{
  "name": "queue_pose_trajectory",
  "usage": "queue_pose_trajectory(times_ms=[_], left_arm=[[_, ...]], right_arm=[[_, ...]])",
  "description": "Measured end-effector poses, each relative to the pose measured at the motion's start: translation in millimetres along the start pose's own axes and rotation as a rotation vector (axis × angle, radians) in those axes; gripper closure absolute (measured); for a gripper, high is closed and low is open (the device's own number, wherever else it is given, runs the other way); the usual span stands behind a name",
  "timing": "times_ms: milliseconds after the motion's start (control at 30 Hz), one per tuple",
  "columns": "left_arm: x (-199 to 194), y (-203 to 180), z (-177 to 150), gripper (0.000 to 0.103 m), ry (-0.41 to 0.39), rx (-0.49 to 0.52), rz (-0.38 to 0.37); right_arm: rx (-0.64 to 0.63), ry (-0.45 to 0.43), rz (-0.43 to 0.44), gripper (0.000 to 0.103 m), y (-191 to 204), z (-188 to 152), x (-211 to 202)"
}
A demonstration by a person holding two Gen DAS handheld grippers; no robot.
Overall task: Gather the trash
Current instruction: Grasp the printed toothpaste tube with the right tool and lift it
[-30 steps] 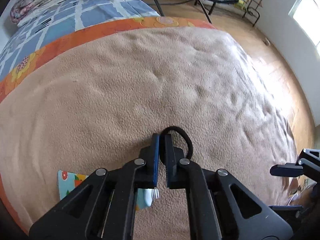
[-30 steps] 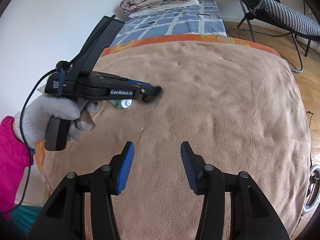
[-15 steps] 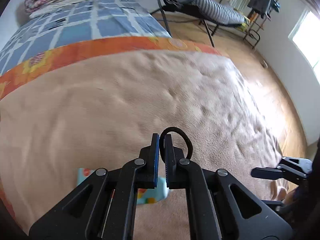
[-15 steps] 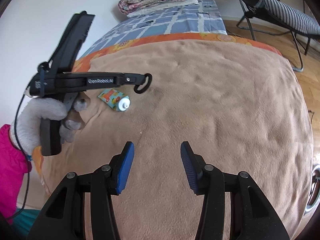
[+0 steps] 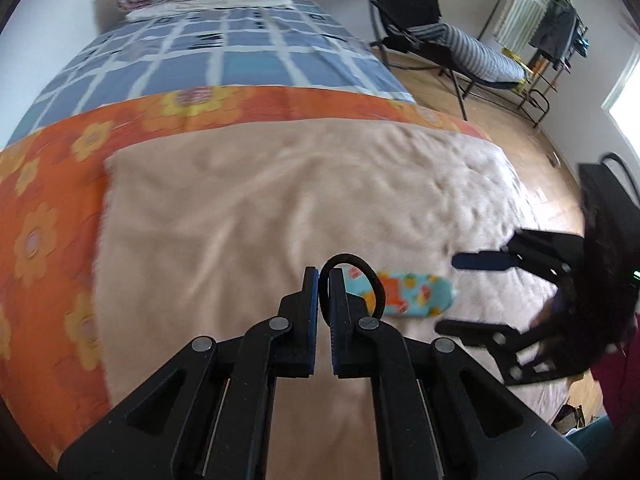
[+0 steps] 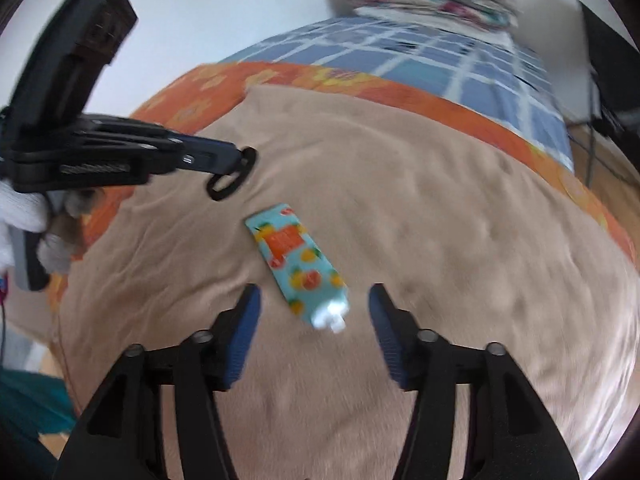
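The left gripper (image 5: 324, 276) has its fingers pressed together on a black hair tie (image 5: 354, 280), the loop sticking out past the tips, so that bit of trash is already in hand. Now the right gripper (image 6: 314, 300) is going for the tube (image 6: 298, 268), the turquoise one printed with fruit, lying flat on the tan blanket (image 6: 440, 240). Its jaws have just been opening and stand spread either side of the tube's white cap end, pads clear of it, nothing pinched yet. I'd say the step in hand is lining up on the tube; the next move calls for dropping lower until the pads flank the body, then closing across its narrow width. Compared with a second ago, the tube has gone from well off beside the left gripper to right between the right gripper's fingers, and the left gripper, then down low by the tube, now hangs beyond the tube's flat end, the tie dangling in the air above the blanket.
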State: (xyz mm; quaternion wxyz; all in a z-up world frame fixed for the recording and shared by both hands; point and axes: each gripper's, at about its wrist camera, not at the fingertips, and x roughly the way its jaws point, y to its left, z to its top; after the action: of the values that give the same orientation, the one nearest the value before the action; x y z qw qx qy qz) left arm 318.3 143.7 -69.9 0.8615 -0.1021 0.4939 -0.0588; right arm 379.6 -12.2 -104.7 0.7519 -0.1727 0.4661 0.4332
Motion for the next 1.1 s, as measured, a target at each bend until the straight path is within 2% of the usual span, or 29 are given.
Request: queue_pose_trajectory(times_ms=[133,300,333,367,433,467,567,800,1100], left_arm=[[-6.2,12.7,-16.1,0.100,0.021,-0.010,-0.001],[-13.9,14.1,-33.1,0.100,0.025,-0.010,-0.011],[-15.8,12.7,-35.6,0.100,0.025,-0.009,-0.013],[-17.2,11.2,-37.6,0.100,0.026,-0.008,-0.014],[-21.4,6.4,-42.2,0.100,0.028,-0.002,-0.017],[-24.1,3.7,-44.0,0.100,0.027,0.002,-0.018],[-33.5,-7.2,-50.9,0.100,0.024,0.018,-0.018],[-57.9,-36.4,-72.4,0.100,0.024,0.048,-0.025],[-100.6,-74.5,-109.4,0.100,0.016,0.094,-0.022]], right_arm=[[-0.055,0.104,-0.081,0.044,6.0,12.3,31.9],[-0.024,0.116,-0.096,0.044,0.8,16.8,39.9],[-0.017,0.116,-0.097,0.047,1.8,15.3,37.6],[-0.011,0.116,-0.092,0.057,3.3,15.1,36.8],[-0.009,0.121,-0.104,0.067,8.9,14.5,34.9],[-0.012,0.124,-0.117,0.070,12.1,13.2,33.2],[-0.010,0.121,-0.142,0.070,18.5,7.8,28.0],[0.055,0.058,-0.166,0.070,26.4,-12.6,-7.3],[0.081,-0.005,-0.179,0.070,57.1,-49.1,-75.9]])
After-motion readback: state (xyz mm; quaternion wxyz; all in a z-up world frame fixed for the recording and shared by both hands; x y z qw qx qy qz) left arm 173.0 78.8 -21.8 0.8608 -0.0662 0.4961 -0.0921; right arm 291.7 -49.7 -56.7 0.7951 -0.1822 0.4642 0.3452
